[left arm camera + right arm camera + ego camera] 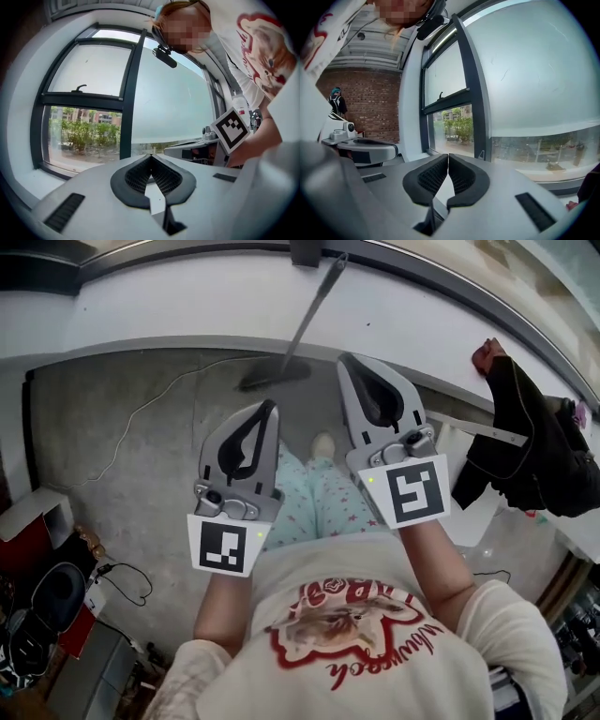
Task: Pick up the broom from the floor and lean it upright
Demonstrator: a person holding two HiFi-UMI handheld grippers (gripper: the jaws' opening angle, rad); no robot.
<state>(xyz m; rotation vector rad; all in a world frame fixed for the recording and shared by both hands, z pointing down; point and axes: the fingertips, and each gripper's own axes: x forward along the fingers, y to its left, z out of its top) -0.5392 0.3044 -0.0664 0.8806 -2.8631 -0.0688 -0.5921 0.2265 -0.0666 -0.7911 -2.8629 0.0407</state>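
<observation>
broom (298, 334) stands propped. its brush head is on the floor (141, 465) and the handle slants up against the white sill wall (187, 320).

- position: the broom is ahead of both grippers. the brush head is just beyond the left gripper's tip, and the handle rises ahead and to the left of the right gripper's tip. it touches neither gripper.
- left gripper (272, 407): jaws closed tip to tip, nothing held. in the left gripper view the pads meet, with only the window (93, 70) beyond them.
- right gripper (345, 360): jaws likewise closed, pads pressed together and empty. the right gripper view shows glass and frame ahead and no broom.
- both grippers are held about level in front of the person's chest, side by side.
- other things: a thin cable (141, 418) trails on the floor off to the left gripper's outer side. a dark garment (525, 446) lies off to the right gripper's outer side.

progress, as a judgement: the lift and the lean both look done, since the broom is off its side and bearing on the wall with no gripper on it. little seems left beyond seeing that it holds. the handle's top runs to the edge of the head view, so i cannot tell how securely it rests there. on a bare floor the brush head could slide out.
</observation>
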